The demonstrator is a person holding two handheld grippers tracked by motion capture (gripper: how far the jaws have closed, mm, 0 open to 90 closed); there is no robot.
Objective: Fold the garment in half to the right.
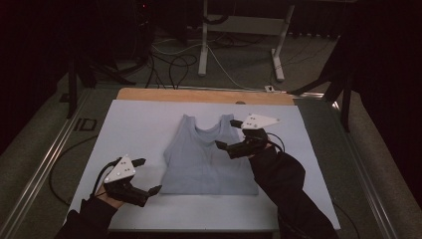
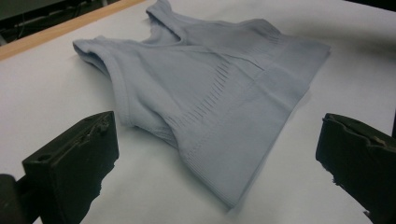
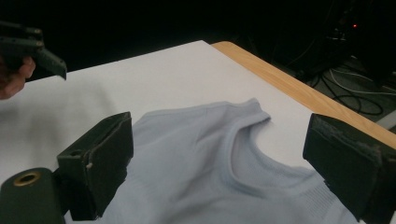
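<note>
While a pale blue tank top [image 1: 206,159] lies flat at the middle of the white sheet [image 1: 144,124] that covers the table, the two grippers sit on either side of it. To the left of the tank top, near its bottom left corner but apart from it, the left gripper [image 1: 148,176] is held by a hand in a dark sleeve, its jaws spread wide with nothing between them. From the left gripper view, those jaws frame the tank top [image 2: 205,93] from its hem side, and the ribbed hem band lies nearest the camera, with a fold across the chest. On the tank top's right edge, by the right armhole, the right gripper [image 1: 229,134] hovers with its jaws released and parted, holding nothing; whether it touches the cloth I cannot tell. From the right gripper view, the parted jaws frame the neckline and a shoulder strap of the tank top [image 3: 210,163], with the left gripper [image 3: 32,49] far off beyond it. Beyond the straps, a strip of bare wooden table edge [image 1: 199,95] shows past the sheet
</note>
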